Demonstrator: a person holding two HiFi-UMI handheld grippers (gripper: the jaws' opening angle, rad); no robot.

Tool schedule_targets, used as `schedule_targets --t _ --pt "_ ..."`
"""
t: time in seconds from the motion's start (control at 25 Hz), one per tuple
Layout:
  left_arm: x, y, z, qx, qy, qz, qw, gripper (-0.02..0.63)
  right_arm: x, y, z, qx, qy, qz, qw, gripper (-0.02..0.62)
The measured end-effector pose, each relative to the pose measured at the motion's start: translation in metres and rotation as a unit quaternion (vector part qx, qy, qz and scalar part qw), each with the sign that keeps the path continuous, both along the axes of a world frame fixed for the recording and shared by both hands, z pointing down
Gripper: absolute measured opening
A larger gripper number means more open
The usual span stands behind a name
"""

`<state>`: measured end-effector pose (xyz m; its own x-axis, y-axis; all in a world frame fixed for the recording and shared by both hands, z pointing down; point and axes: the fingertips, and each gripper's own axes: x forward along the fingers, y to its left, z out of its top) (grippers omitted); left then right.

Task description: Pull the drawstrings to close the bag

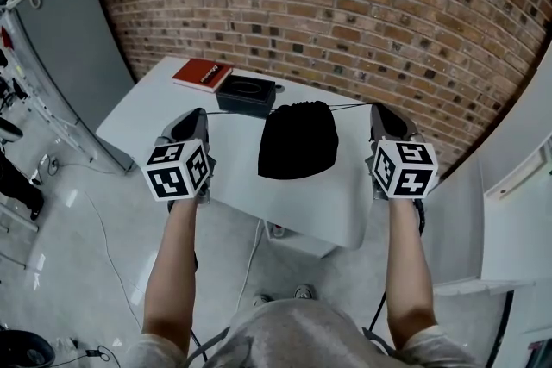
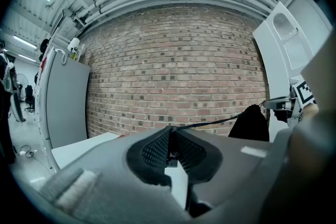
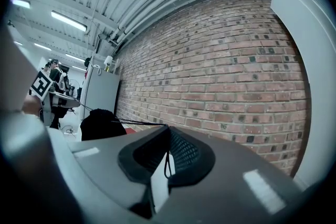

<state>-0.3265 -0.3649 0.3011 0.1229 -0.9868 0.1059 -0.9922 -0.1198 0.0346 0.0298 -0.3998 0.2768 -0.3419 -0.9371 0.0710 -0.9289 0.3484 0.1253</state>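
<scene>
Left tool (image 1: 199, 115) clamped shut on left drawstring (image 1: 241, 111), right tool (image 1: 380, 109) likewise shut on right drawstring (image 1: 349, 106), both cords taut. Between them, black bag (image 1: 297, 140) lies on white worktop (image 1: 302, 207), top gathered. Beyond: black box (image 1: 246, 93), red book (image 1: 202, 74) just left of it. Brick wall (image 1: 345, 4) behind.
</scene>
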Motion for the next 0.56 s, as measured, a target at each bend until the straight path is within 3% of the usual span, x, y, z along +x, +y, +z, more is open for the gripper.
schedule_targets --t 0.56 --pt "-0.0036 0.0015 -0.0001 0.001 -0.003 -0.003 1.0000 0.005 -0.0038 0.0003 -0.0004 0.004 0.002 -0.003 1.000 0.008"
